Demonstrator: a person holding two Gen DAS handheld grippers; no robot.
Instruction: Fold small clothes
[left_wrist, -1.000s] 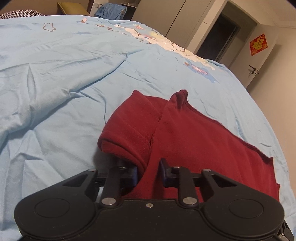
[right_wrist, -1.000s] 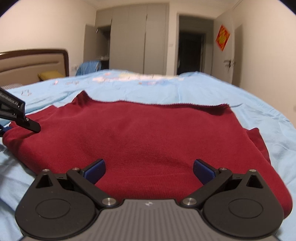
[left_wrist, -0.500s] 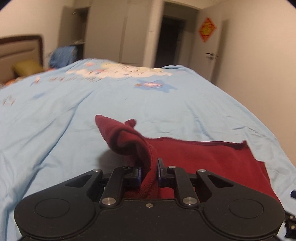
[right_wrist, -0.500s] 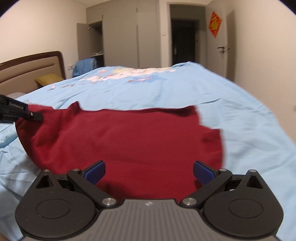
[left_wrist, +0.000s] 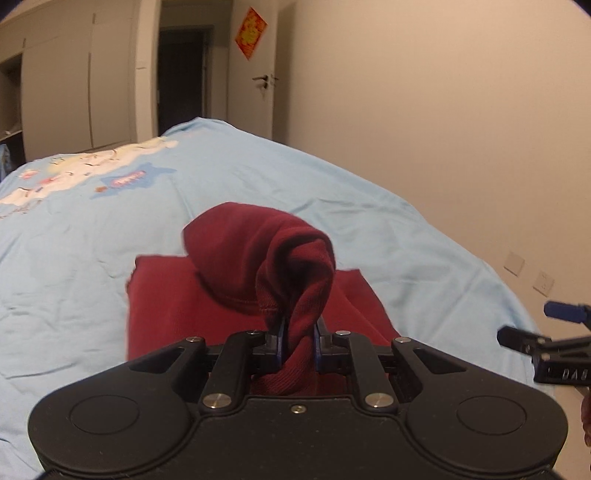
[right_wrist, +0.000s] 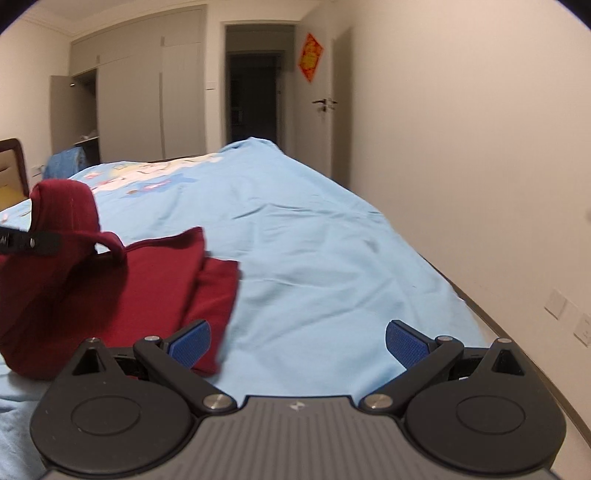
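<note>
A: Holding a bunched sleeve or corner of the dark red garment (left_wrist: 255, 258), your left gripper (left_wrist: 298, 341) has its jaws pinched tight on the knit, and the lifted part curls up above the rest of the garment.

B: And your right gripper (right_wrist: 297, 341)?

A: Spread wide and carrying nothing; it hovers over the light blue bedsheet (right_wrist: 314, 258), just off the garment's right edge.

B: Where does the garment lie?

A: On the bedsheet, near your side of the bed, well short of the cartoon print (left_wrist: 85, 177) further up the sheet. Most of it lies flat, and at its right edge one layer already sits on top of another.

B: So how far along are you?

A: Partway, I'd judge. At least one fold looks made. The piece you hold is not yet laid down over the flat body, and after that the bundle likely needs one more fold and smoothing.

B: Anything unclear?

A: Whether the pinched part is a sleeve or a corner; the folds hide it.
</note>
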